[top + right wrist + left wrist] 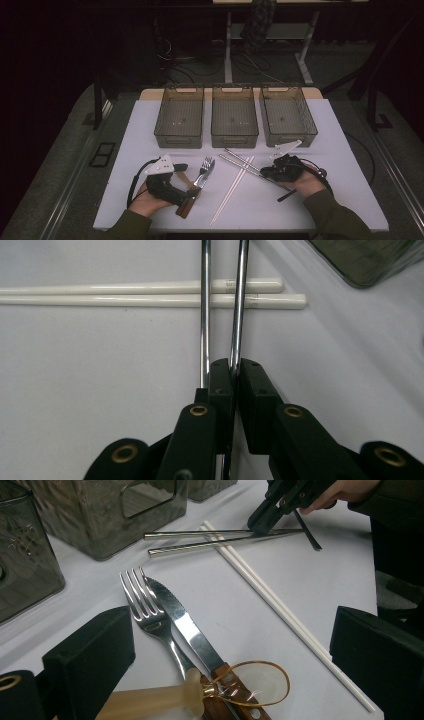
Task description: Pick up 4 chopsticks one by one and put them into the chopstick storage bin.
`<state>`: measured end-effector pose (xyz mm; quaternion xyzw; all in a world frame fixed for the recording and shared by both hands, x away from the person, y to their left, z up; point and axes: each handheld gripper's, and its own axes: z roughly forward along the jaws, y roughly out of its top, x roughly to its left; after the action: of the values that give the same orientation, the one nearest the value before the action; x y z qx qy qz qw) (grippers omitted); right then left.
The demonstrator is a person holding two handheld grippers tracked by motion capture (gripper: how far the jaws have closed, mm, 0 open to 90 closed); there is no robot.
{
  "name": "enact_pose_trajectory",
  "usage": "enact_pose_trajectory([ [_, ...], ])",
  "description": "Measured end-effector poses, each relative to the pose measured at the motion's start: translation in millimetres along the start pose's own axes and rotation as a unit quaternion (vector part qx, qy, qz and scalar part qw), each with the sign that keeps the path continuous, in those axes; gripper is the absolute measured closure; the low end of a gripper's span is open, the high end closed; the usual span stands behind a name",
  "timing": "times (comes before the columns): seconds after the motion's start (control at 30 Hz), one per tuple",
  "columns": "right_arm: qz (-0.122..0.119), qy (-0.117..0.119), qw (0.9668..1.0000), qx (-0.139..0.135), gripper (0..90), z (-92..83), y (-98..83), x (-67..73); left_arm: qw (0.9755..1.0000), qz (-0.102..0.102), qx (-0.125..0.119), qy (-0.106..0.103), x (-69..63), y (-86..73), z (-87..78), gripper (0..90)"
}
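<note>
Two metal chopsticks (240, 161) lie crossed over a pair of white chopsticks (232, 187) in the middle of the white table (310, 200). My right gripper (236, 371) is shut on one metal chopstick (239, 305); the other metal chopstick (205, 315) runs just beside its left jaw. The white chopsticks (150, 294) lie across under both. A fork (150, 615) and a wood-handled knife (185, 625) lie side by side between the wide-apart jaws of my open left gripper (230, 630). A cream-handled utensil with an amber translucent bowl (250, 685) rests on the knife handle.
Three grey see-through bins (179, 137) (234, 137) (295, 132) stand in a row along the table's far side, nothing visible inside them. The right gripper (280, 502) and its hand sit at the far end of the metal chopsticks (200, 542). Dark floor and cables surround the table.
</note>
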<state>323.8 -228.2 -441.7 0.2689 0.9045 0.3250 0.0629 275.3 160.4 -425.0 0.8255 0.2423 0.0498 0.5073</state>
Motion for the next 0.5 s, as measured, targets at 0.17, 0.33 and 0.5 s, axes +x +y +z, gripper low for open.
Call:
enact_pose_trajectory([
  [0.17, -0.003, -0.003, 1.0000, 0.002, 83.2, 1.5, 0.8, 0.7, 1.0000, 0.000, 0.000, 0.000, 0.1, -0.1, 0.1, 2.6],
  [0.33, 0.002, -0.005, 1.0000, 0.002, 81.9, 3.3, 3.0, 1.0, 1.0000, 0.000, 0.001, 0.000, 0.1, 0.0, 0.4, 2.6],
  [0.5, 0.001, -0.009, 0.9999, 0.004, 81.9, 5.8, 6.3, 1.8, 1.0000, 0.002, 0.002, 0.000, 0.3, 0.0, 0.7, 2.7],
])
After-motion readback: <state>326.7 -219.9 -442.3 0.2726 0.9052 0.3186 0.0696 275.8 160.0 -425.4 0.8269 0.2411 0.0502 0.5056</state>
